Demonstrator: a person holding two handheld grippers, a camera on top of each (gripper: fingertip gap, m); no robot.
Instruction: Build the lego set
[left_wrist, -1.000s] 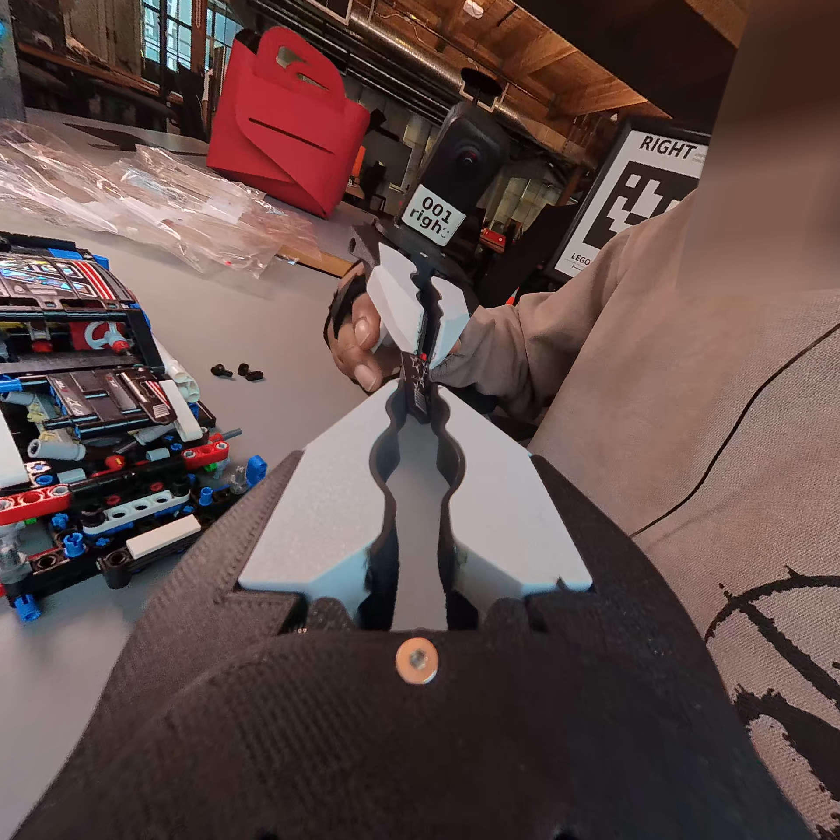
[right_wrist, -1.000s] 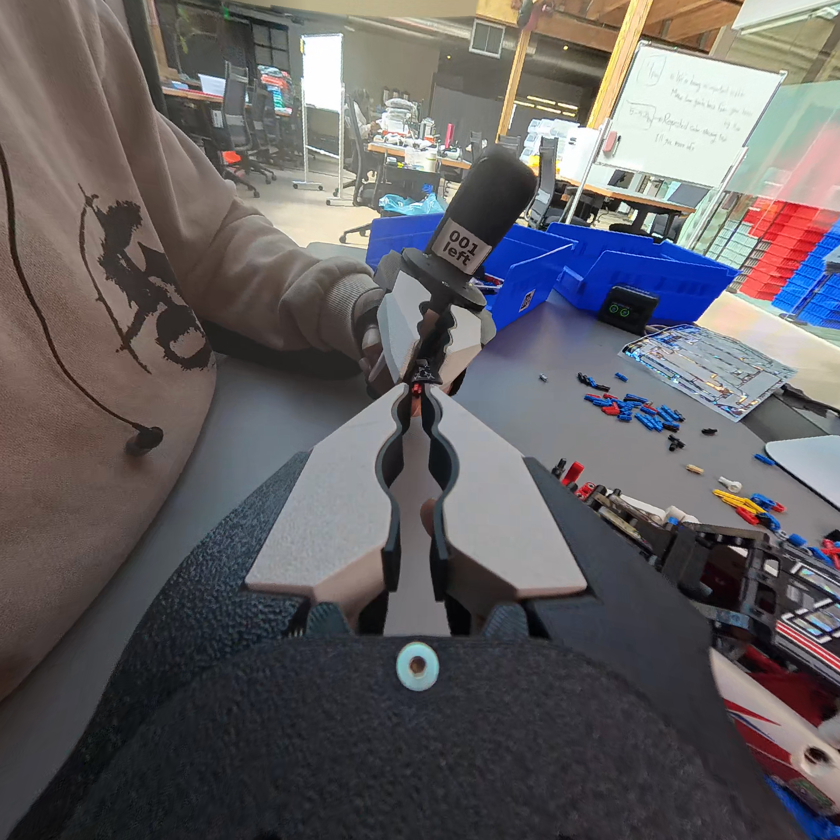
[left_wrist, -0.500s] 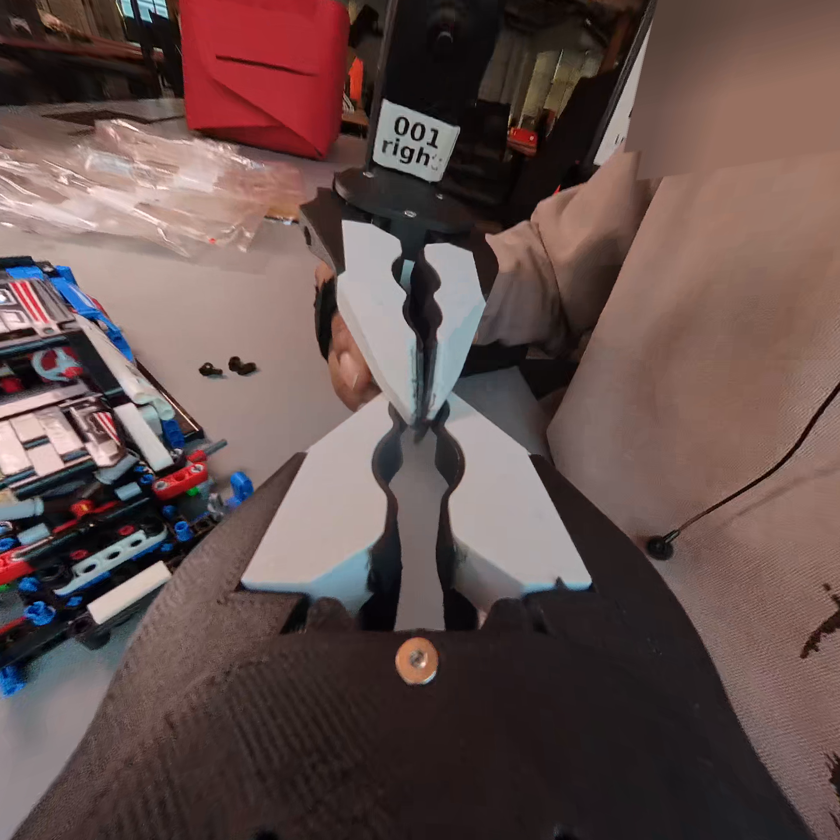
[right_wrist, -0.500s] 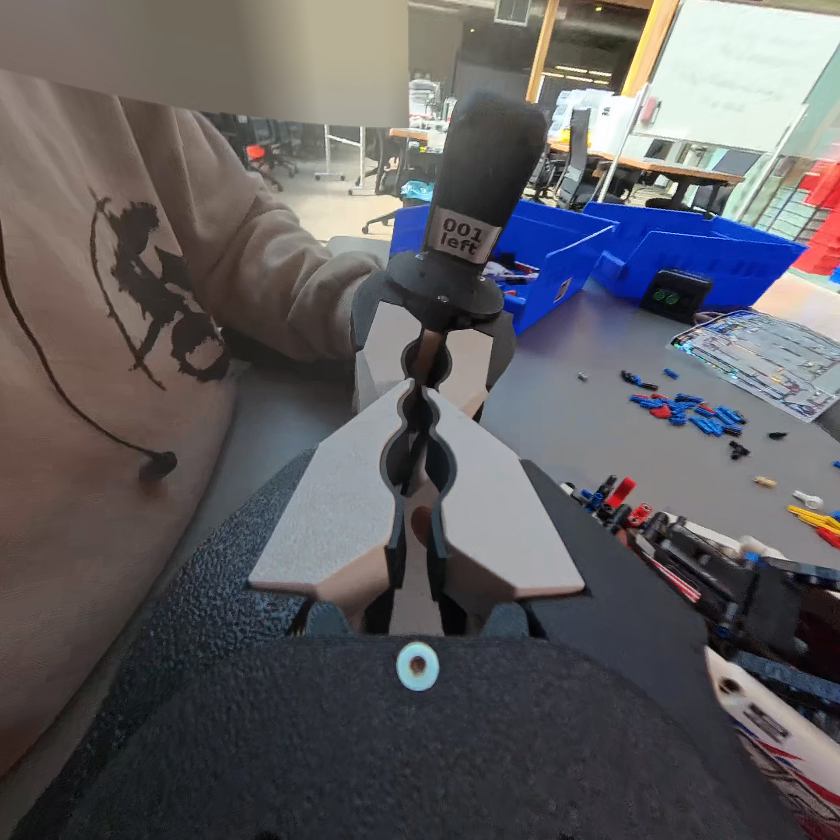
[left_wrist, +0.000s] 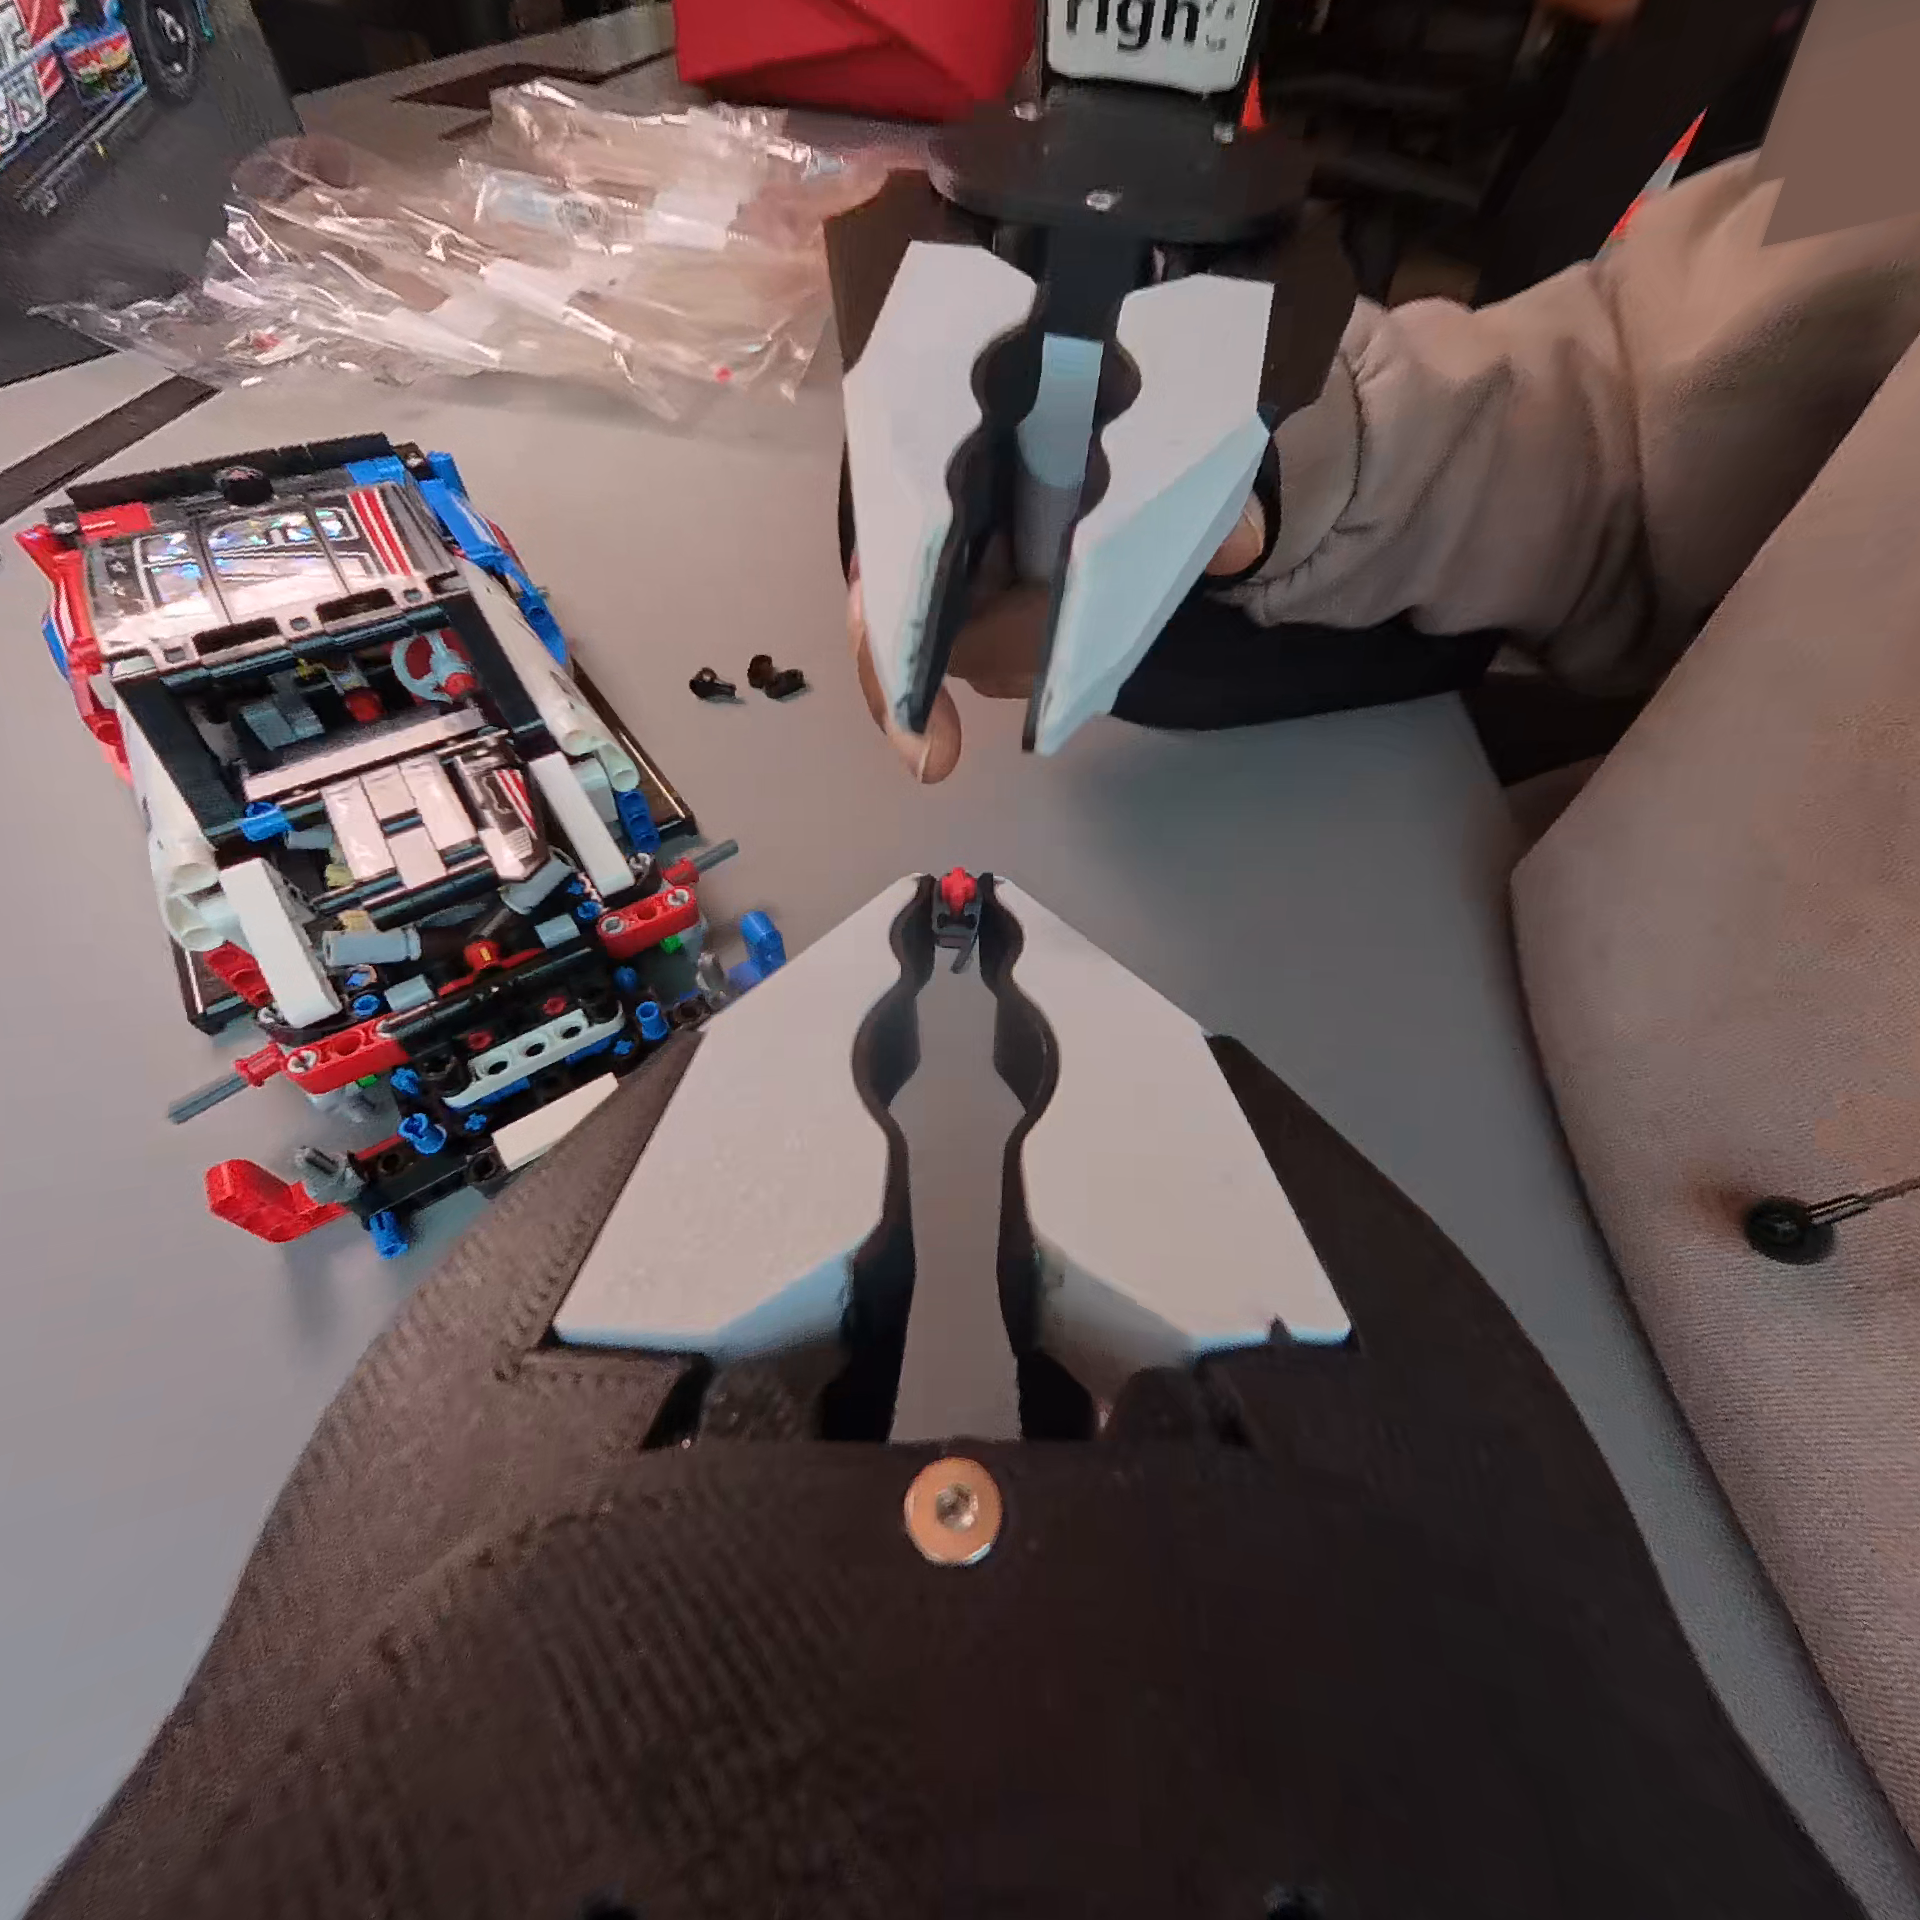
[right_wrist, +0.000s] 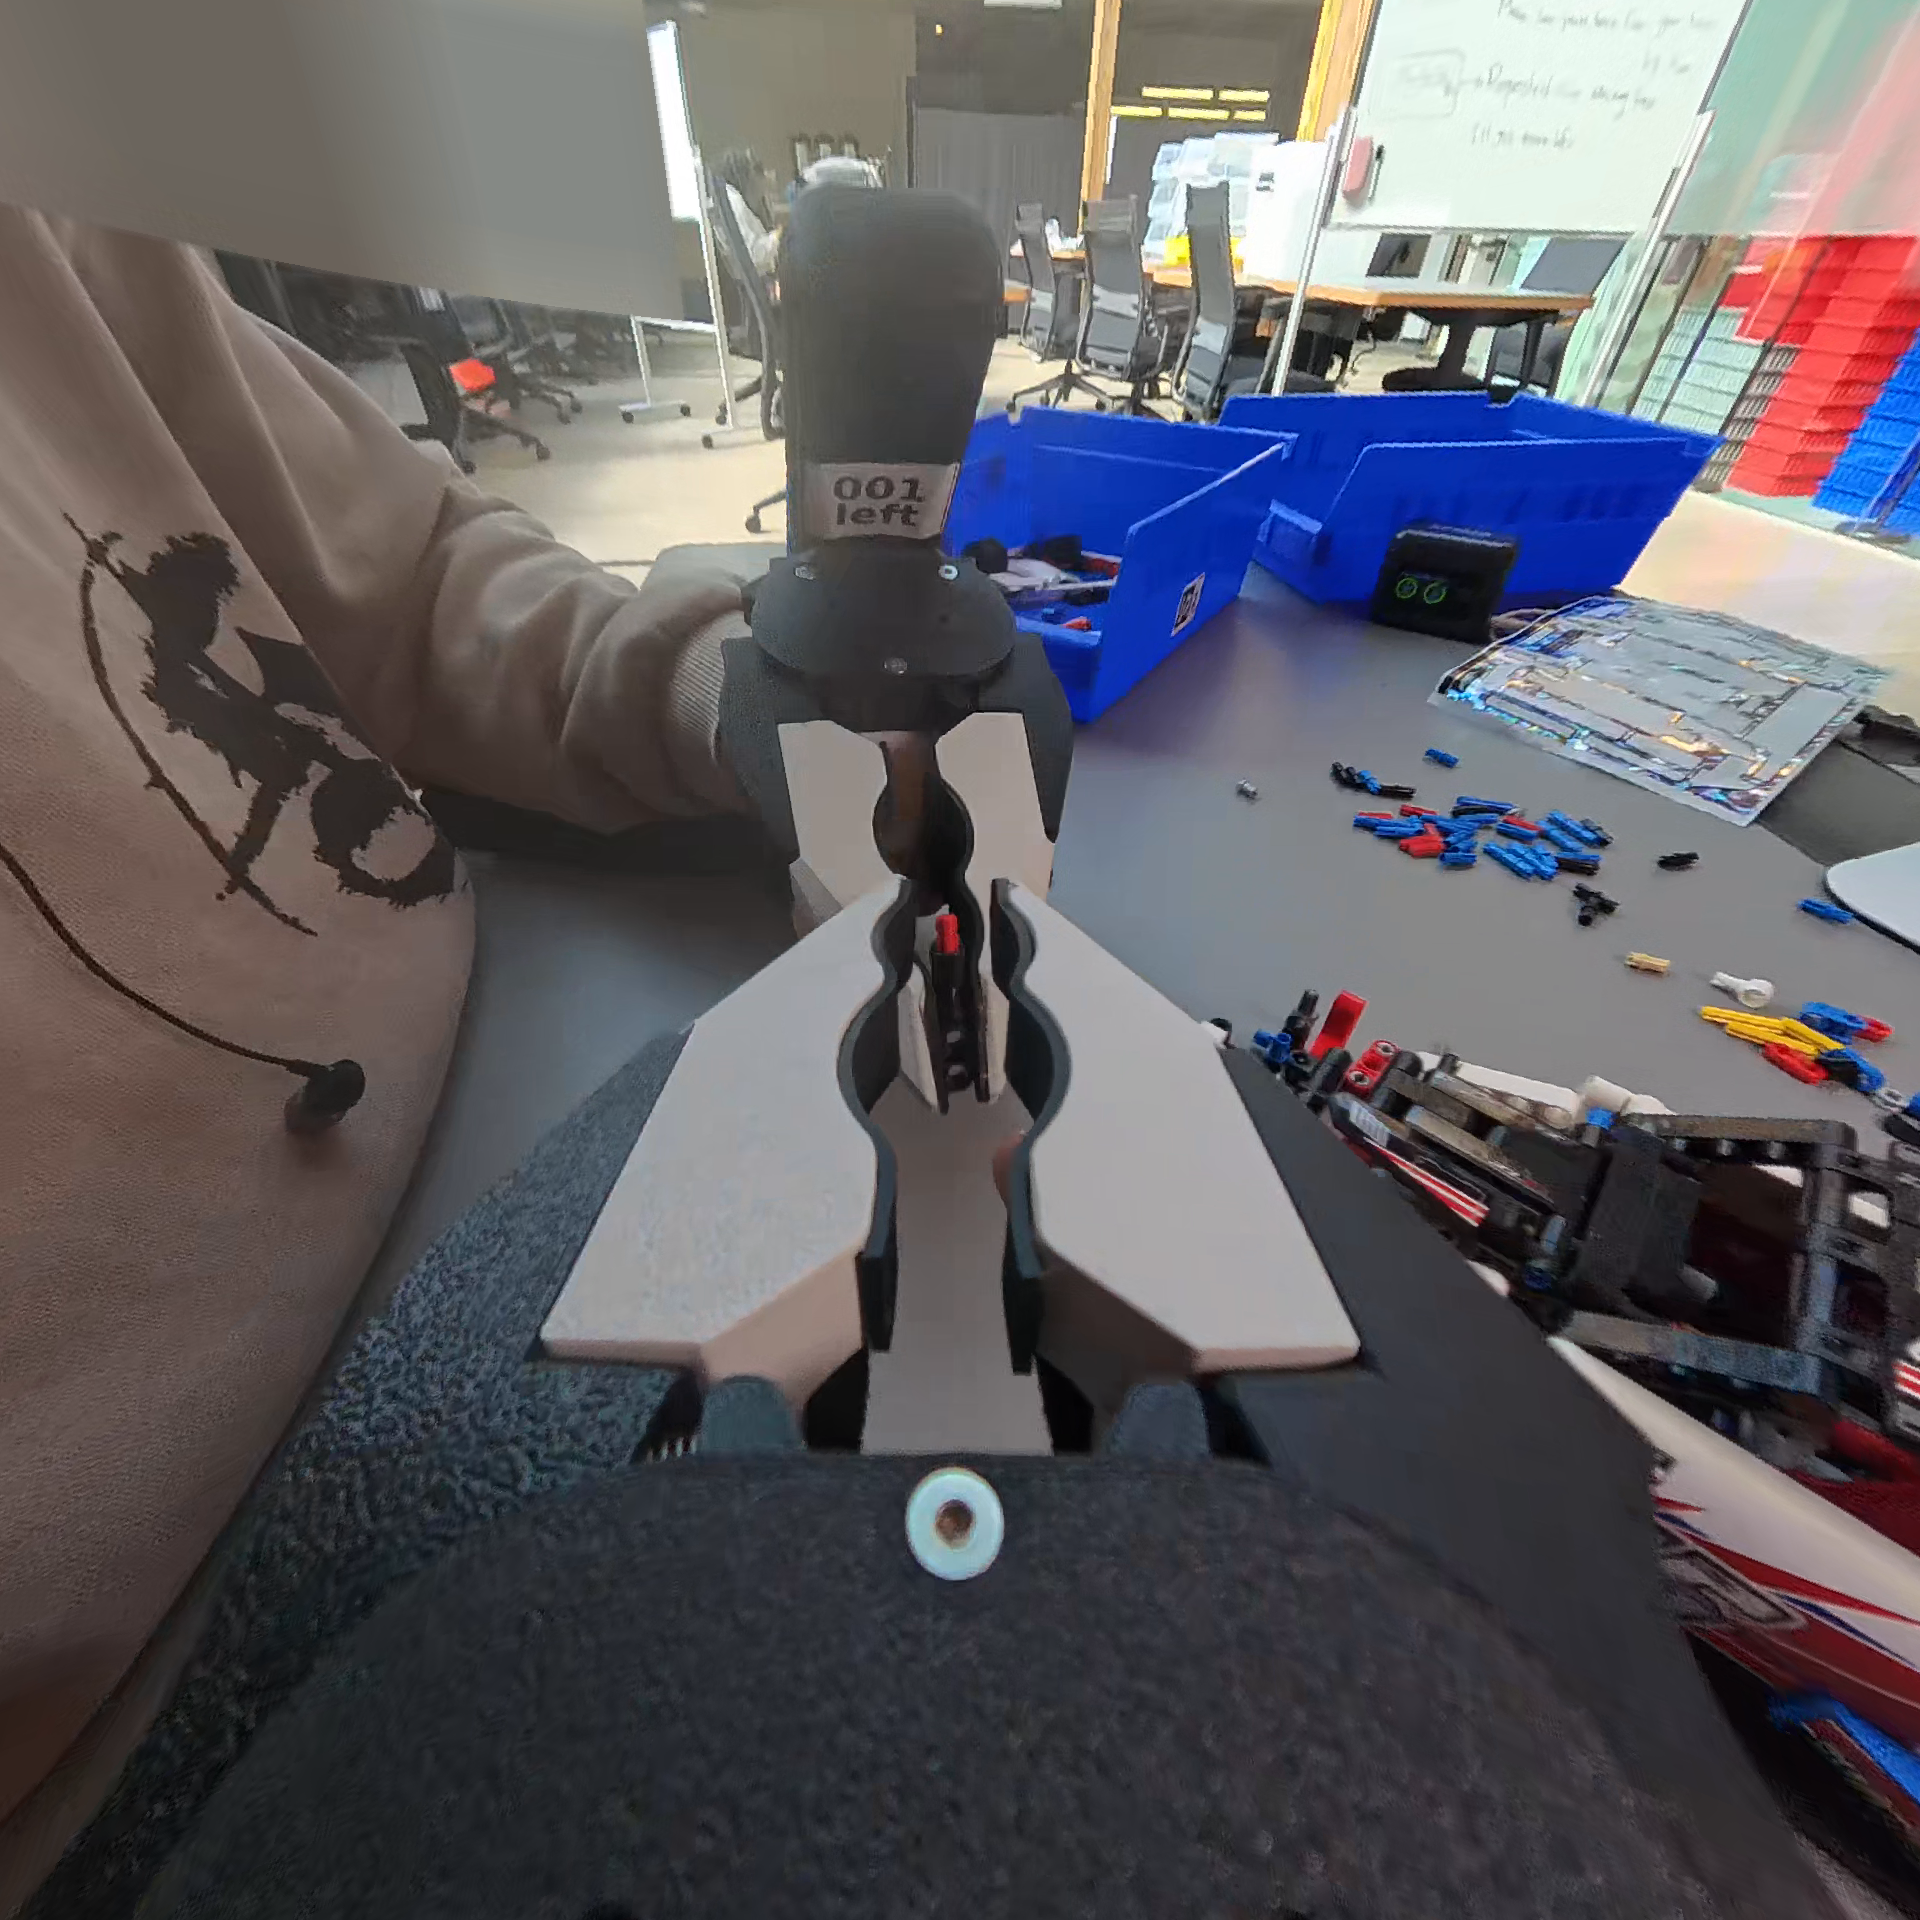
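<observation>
Left wrist view: the left tongs (left_wrist: 958, 883) are pressed onto a small black piece with a red tip (left_wrist: 956, 906), pinched at the very ends of the fingers above the grey surface (left_wrist: 1195, 852). Facing them and a little way off, the right tongs (left_wrist: 977, 732) hang with their fingers spread and nothing between them; part of a hand (left_wrist: 940, 665) shows behind these fingers.

To the left, the partly built lego car (left_wrist: 364, 810) lies on the surface, with black frame, white panels and red and blue connectors. Two small black pins (left_wrist: 748, 681) lie between the car and the right tongs. Crumpled clear plastic bags (left_wrist: 499, 249) lie farther back, with a red box (left_wrist: 862, 52) behind them.

Right wrist view: the right tongs (right_wrist: 954, 891) stand parted, and through the gap between them the same black piece with its red tip (right_wrist: 948, 997) appears, held in the tips of the left tongs (right_wrist: 951, 1086). The car (right_wrist: 1662, 1226) sits low at right. Loose blue, red and black pins (right_wrist: 1486, 836) are scattered on the surface farther off, near a sheet of shiny stickers (right_wrist: 1652, 696). Two blue bins (right_wrist: 1299, 499) stand at the back. A person's beige sleeve (right_wrist: 499, 634) fills the left side.
</observation>
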